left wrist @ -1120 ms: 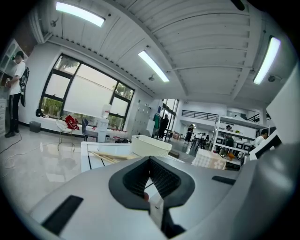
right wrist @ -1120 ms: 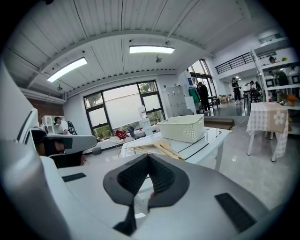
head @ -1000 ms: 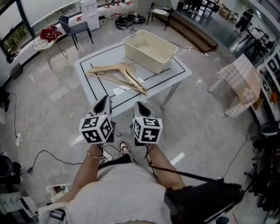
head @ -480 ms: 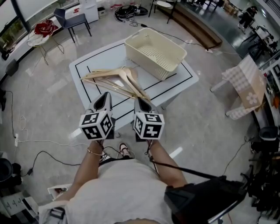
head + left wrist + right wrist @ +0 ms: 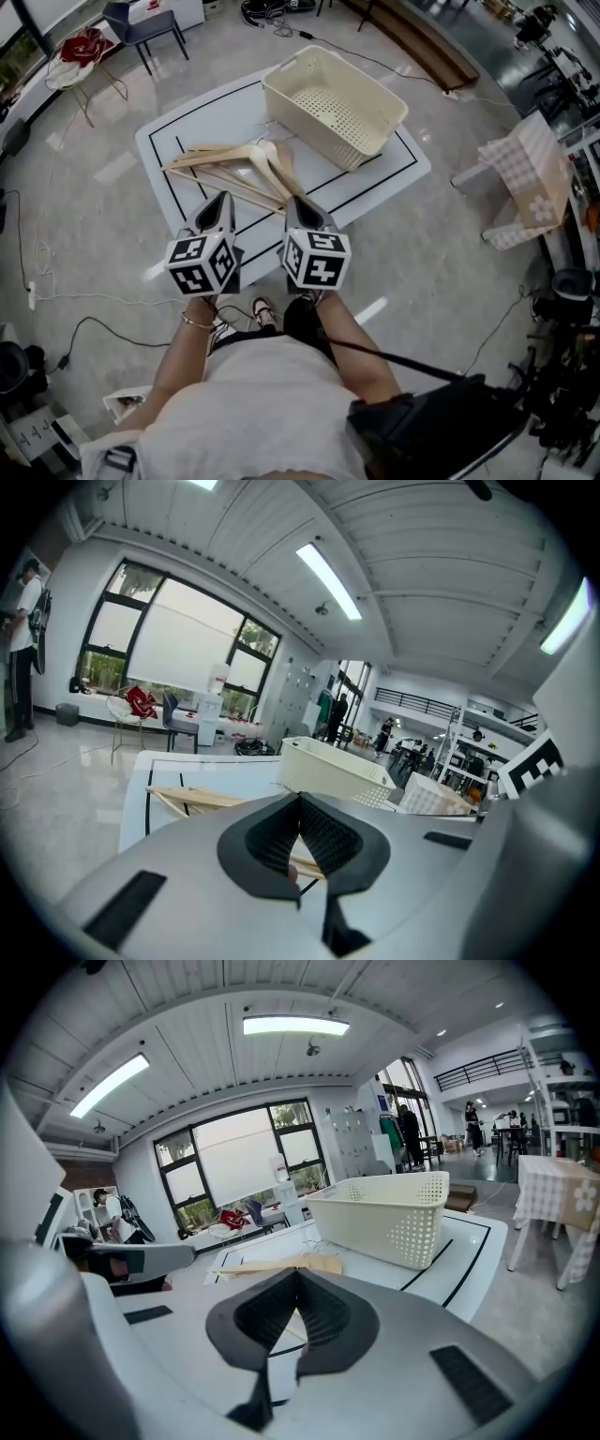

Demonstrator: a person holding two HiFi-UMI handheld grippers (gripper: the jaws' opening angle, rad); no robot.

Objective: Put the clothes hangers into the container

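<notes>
**Hangers** (image 5: 239, 169): a loose stack of wooden ones lies flat on the table (image 5: 211, 108). They are fanned and overlapping, just left of the basket (image 5: 380, 141) and not touching it. The basket stands upright at the table's far right and is empty as far as the head view shows.

**Left gripper** (image 5: 223, 197): jaws together, nothing between them.

**Right gripper** (image 5: 294, 201): jaws likewise closed and empty.

Both hang side by side at the table's near edge and point at the stack. The right one's tip is nearest the ends of the hanger arms.

**Step in hand, as judged:** the approach to the first pick.
- You will need to part the jaws before you come down.
- Take the topmost hanger alone. The arms cross, so a bite low in the stack would likely drag its neighbours.
- Grip across one wooden arm near the neck rather than at the tip, so that it does not swing.
- Lift clear before you carry it across.
- Turn it to lie along the basket's long side, since a hanger set crosswise may catch on the rim.

**Surroundings:**
- A chair (image 5: 141, 23) stands beyond the table's far left corner.
- A draped table (image 5: 530, 178) stands well to the right.
- A cable (image 5: 84, 328) lies on the floor at your left.
- A person (image 5: 19, 649) stands far off at the left in the left gripper view.

None of these lies between the grippers and the stack.
</notes>
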